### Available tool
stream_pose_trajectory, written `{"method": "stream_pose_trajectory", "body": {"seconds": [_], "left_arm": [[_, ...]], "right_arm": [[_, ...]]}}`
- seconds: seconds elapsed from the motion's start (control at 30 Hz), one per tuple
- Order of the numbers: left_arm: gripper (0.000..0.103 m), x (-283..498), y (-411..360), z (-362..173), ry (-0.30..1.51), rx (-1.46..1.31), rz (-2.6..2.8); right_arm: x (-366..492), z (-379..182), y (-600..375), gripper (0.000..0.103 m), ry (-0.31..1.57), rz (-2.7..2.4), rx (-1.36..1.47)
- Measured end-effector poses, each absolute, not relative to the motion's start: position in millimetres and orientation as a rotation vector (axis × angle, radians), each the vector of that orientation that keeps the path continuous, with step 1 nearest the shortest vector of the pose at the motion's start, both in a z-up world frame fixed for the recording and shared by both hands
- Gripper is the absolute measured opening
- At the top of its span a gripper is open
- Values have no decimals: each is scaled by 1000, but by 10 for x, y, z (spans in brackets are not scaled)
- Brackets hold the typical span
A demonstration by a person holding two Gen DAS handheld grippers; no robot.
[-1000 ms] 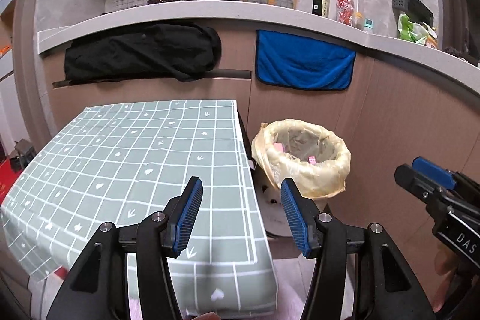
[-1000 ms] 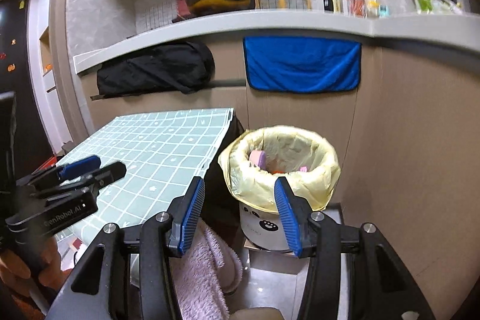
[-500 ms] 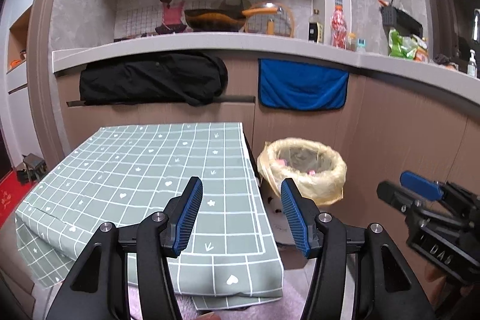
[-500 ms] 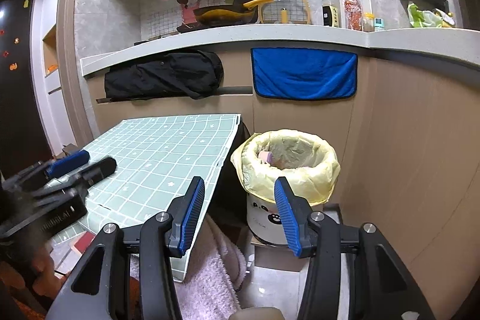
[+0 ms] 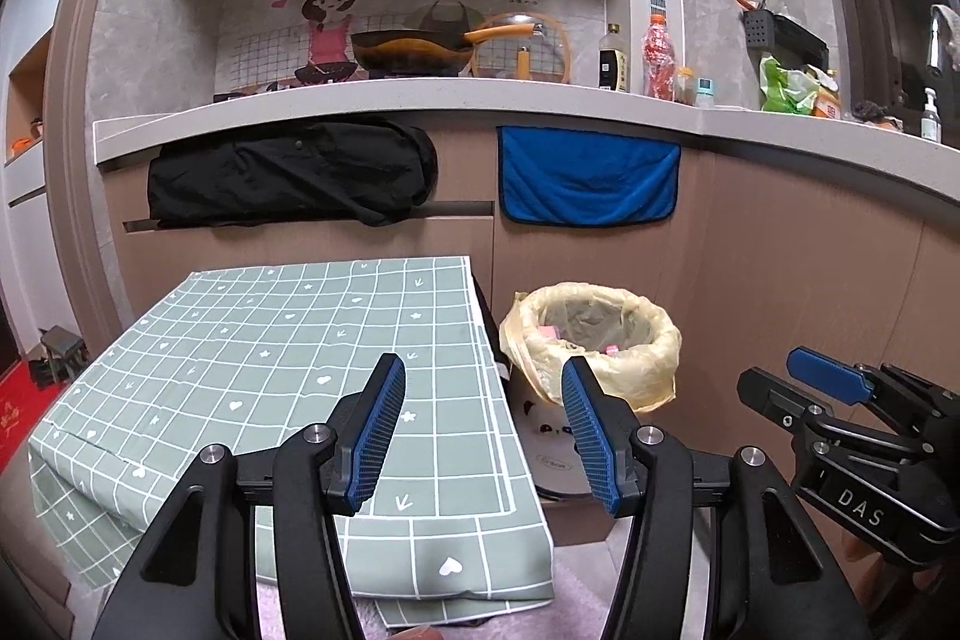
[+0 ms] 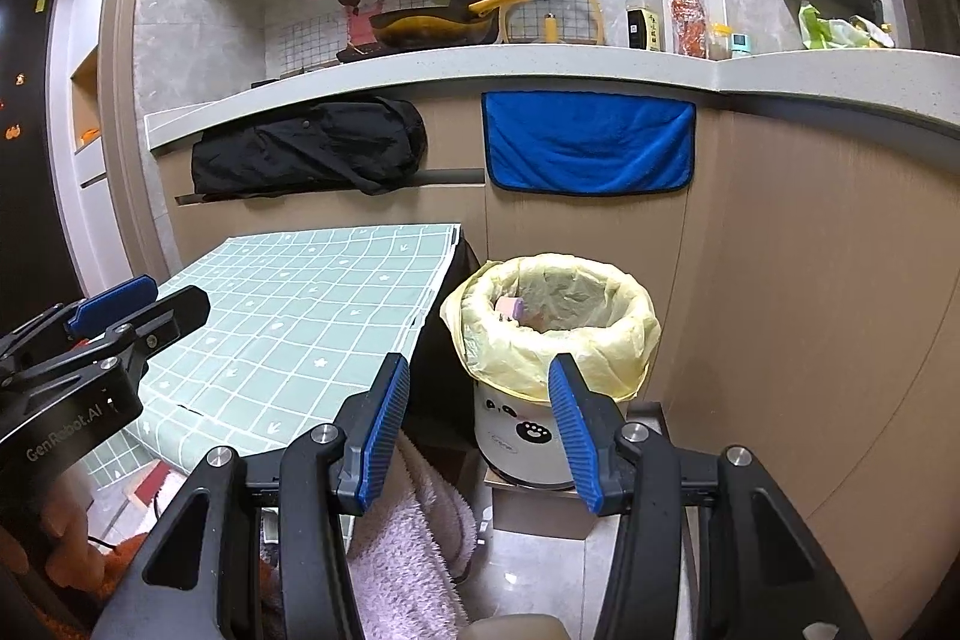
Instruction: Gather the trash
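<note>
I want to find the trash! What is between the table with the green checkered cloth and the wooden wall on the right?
A trash bin lined with a yellow bag stands there, with pink bits inside. The right wrist view shows it best.

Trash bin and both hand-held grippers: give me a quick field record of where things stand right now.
bin: trash bin on the floor beside the table, lined with a yellow bag
bin contents: pink scraps inside; the rest is unclear
table: green checked tablecloth, no trash visible on it
left hand-held gripper: open, nothing between its pads
right hand-held gripper: open, nothing between its pads
behind: blue towel and black bag hang under the counter
</note>
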State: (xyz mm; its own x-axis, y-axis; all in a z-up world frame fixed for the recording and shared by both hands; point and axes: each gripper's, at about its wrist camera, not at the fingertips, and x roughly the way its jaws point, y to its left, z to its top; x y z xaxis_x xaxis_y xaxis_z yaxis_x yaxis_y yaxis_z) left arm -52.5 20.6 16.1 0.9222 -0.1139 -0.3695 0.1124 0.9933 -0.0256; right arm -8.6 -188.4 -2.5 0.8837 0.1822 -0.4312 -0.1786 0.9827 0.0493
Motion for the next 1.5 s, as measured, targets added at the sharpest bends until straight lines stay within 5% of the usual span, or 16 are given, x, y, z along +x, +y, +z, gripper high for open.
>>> {"method": "stream_pose_trajectory", "body": {"seconds": [1.5], "left_arm": [[55,-506,173,114,405,-11,-109]], "right_arm": [[-77,-47,-1930,46,458,188,17]]}}
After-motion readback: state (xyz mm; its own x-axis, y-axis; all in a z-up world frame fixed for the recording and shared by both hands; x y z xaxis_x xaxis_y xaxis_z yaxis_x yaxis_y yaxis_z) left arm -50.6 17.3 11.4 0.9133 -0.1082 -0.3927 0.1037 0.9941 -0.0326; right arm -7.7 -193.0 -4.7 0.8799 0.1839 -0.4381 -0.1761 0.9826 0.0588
